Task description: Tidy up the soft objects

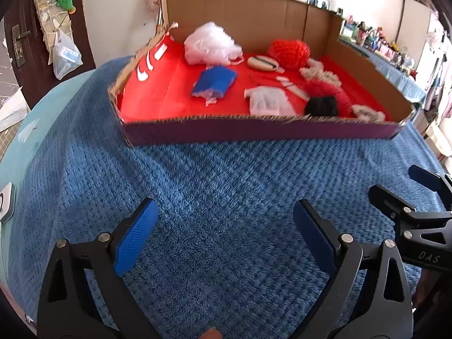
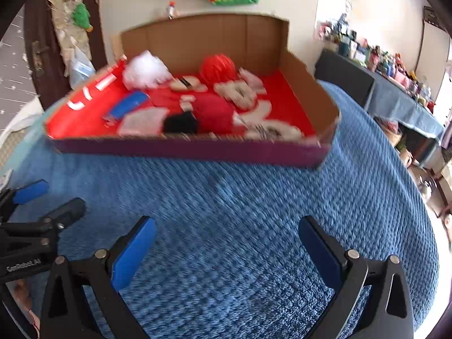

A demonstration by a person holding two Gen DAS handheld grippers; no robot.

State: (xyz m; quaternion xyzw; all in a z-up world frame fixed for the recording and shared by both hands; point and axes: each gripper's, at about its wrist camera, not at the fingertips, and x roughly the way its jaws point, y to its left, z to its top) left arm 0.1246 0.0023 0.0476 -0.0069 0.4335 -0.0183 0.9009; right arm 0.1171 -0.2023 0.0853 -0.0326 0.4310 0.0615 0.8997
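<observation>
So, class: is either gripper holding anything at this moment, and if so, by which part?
Nothing is held. The left gripper and right gripper both stand open over the blue blanket; the soft things lie in the cardboard box.

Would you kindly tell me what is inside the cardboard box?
The cardboard box holds a white puff, red ball, blue pouch, black item and red plush. Anything beneath them is covered.
</observation>
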